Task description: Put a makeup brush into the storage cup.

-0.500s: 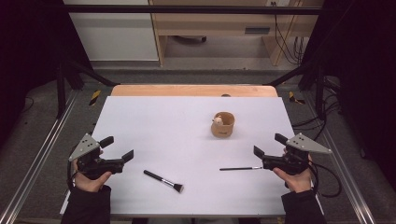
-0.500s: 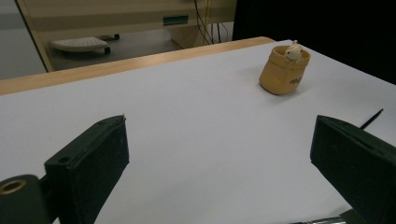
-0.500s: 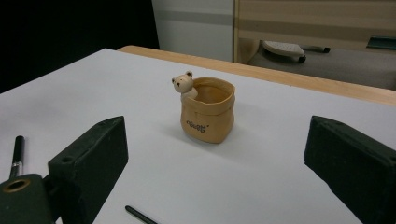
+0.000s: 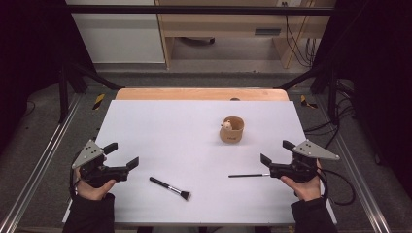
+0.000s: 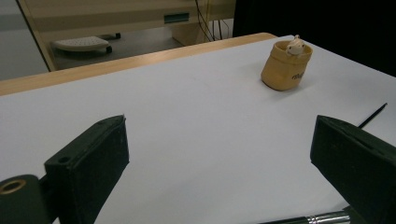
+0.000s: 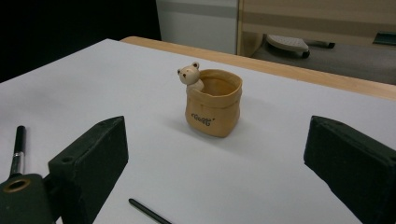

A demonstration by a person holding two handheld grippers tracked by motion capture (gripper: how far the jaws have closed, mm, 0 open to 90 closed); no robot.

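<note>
Both your grippers, left (image 4: 121, 155) and right (image 4: 274, 152), hover released; brush (image 4: 169, 188) at six o'clock on the bench (image 4: 160, 126).

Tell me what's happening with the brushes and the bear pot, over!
Left gripper open, holds nothing. Right gripper open, holds nothing. Makeup brush and thin brush lie flat on the table; bear pot upright. Path clear.

Matt white table (image 4: 194, 145), glossy ceramic pot (image 4: 232, 130)
</note>
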